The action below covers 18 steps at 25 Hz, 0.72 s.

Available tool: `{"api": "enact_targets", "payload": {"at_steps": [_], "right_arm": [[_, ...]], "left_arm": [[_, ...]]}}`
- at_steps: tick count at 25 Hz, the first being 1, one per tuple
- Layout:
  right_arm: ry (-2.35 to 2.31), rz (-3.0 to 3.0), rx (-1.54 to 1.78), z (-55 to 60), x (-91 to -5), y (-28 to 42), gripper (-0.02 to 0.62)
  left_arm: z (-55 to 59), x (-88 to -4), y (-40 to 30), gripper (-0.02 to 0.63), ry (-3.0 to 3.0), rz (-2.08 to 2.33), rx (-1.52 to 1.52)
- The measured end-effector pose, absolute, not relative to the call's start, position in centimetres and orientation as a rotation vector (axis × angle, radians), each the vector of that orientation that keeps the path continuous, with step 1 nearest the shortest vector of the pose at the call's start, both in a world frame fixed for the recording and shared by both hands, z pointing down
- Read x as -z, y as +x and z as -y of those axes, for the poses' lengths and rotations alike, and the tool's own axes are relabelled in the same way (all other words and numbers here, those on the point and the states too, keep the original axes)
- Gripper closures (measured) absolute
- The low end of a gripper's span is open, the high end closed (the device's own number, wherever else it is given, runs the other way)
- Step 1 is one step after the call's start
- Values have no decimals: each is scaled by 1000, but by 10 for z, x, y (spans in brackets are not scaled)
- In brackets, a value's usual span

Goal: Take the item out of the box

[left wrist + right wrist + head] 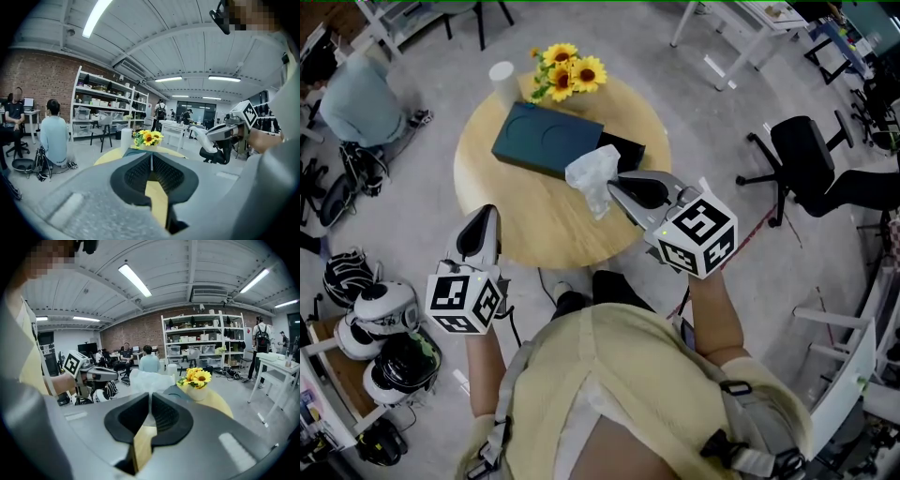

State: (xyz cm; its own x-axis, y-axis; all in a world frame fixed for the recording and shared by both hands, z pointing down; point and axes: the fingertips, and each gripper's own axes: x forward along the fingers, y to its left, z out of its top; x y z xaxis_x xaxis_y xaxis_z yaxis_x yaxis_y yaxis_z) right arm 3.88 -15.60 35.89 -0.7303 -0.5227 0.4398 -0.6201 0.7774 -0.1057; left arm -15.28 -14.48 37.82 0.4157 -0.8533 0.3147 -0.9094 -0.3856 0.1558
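Note:
A dark teal box point(546, 139) lies on the round wooden table point(534, 230), with a black open part point(625, 150) at its right end. My right gripper point(614, 185) is shut on a crumpled white plastic-wrapped item point(592, 172), holding it above the table just in front of the box. The right gripper view shows the white item point(149, 380) standing up past the closed jaws point(150, 393). My left gripper point(487, 214) hovers at the table's front-left edge, shut with nothing in it; its closed jaws point(151, 155) point toward the table.
A vase of sunflowers point(567, 73) and a white cylinder point(502, 80) stand at the table's far edge. A black office chair point(811, 159) is to the right. Helmets point(380, 319) lie on the floor at the left, and a person point(356, 103) sits beyond them.

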Motion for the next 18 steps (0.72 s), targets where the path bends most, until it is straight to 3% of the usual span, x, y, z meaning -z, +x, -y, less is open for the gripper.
{"api": "enact_targets", "payload": {"at_steps": [18], "right_arm": [[862,2587,-369,162,-364,34,572]], "left_arm": [[149,-382,-157,600,2319,1506,-211]]}}
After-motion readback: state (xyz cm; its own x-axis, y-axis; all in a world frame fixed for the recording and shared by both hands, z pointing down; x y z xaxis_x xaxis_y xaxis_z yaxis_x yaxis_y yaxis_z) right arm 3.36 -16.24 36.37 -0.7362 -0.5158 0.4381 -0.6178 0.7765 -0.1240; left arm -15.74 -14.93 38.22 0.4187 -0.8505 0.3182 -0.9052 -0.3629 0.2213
